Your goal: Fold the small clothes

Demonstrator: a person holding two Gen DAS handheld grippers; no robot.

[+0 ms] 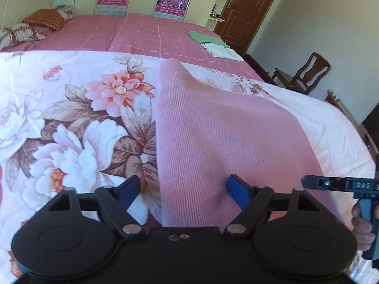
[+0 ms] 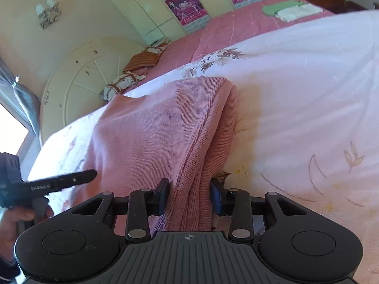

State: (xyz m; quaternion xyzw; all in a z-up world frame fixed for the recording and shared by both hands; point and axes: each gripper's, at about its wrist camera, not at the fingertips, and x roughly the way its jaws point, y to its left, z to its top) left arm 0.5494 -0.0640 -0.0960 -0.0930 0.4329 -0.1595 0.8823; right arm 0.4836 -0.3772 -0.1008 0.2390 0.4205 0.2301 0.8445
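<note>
- Sitting in the middle of the floral bedspread [image 1: 71,123] is the pink knit garment [image 1: 225,137], already doubled over into a long strip that runs away from both cameras.
- Left gripper [image 1: 182,193] has its blue pads spread wide. The left edge of the garment falls between them, the right pad rests on top of the knit and the left pad is over bare bedspread, so nothing is pinched.
- Right gripper [image 2: 190,196] straddles the stacked right-hand edges of the garment [image 2: 154,137]. The fabric bunches up between the pads, the left pad looks to be against it, and I honestly can't tell if the right pad is pressing too.
- From the right wrist view you can see at least two layers at that edge, with a ribbed hem running along it.
- Far end of the strip is a rounded fold, lying flat on the bedspread.
- Loads of open bedspread to the right of the garment, and a wide flowery stretch to its left.
- Further back, on the pink checked blanket [image 1: 142,33], a green folded cloth [image 1: 203,38] and a white folded cloth [image 1: 222,51] sit near the bed's right edge, well apart from the garment.
- Pillows [image 1: 42,21] are up at the far left.
</note>
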